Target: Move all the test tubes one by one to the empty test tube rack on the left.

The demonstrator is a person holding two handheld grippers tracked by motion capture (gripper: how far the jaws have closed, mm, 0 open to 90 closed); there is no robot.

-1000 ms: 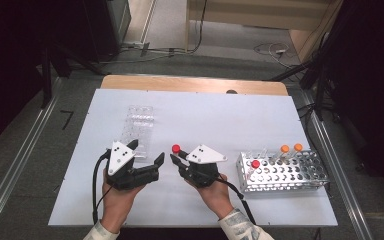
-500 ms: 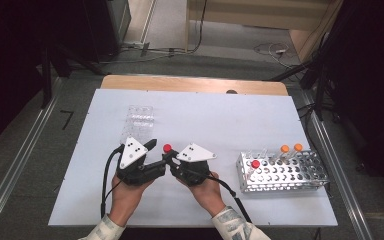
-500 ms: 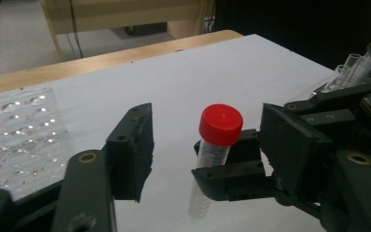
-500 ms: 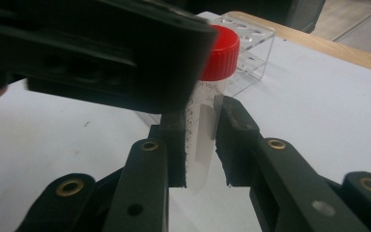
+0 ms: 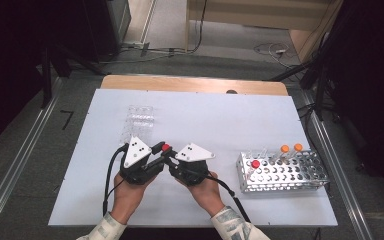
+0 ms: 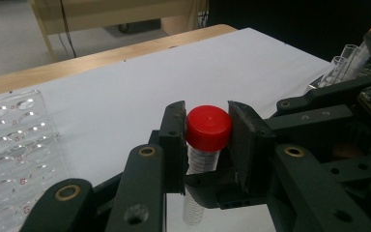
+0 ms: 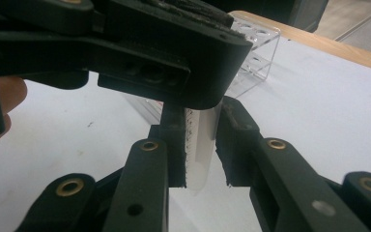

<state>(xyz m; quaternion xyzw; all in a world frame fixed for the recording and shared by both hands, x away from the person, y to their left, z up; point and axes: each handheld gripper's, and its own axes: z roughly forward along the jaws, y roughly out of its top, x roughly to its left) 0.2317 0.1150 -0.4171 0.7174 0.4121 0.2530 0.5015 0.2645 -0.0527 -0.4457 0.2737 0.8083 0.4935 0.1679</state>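
Note:
A clear tube with a red cap (image 5: 166,147) is held upright between my two grippers near the table's front middle. My right gripper (image 5: 170,158) is shut on the tube's clear body (image 7: 202,135), its pads on both sides. My left gripper (image 5: 160,149) comes in from the left, and its jaws have just been closing on the red cap (image 6: 208,126). Both pads now touch the cap. In the right gripper view, the left gripper's black body hides the top of the tube.
A metal tube rack (image 5: 300,176) stands at the right, holding a red-capped tube (image 5: 255,164) and two orange-capped tubes (image 5: 284,148). A clear plastic rack (image 5: 138,120) lies behind the grippers. A wooden strip (image 5: 195,85) runs along the far edge.
Both hands came together: the right moved left with the tube, the left moved right. The left jaws went from wide apart to closed on the red cap.

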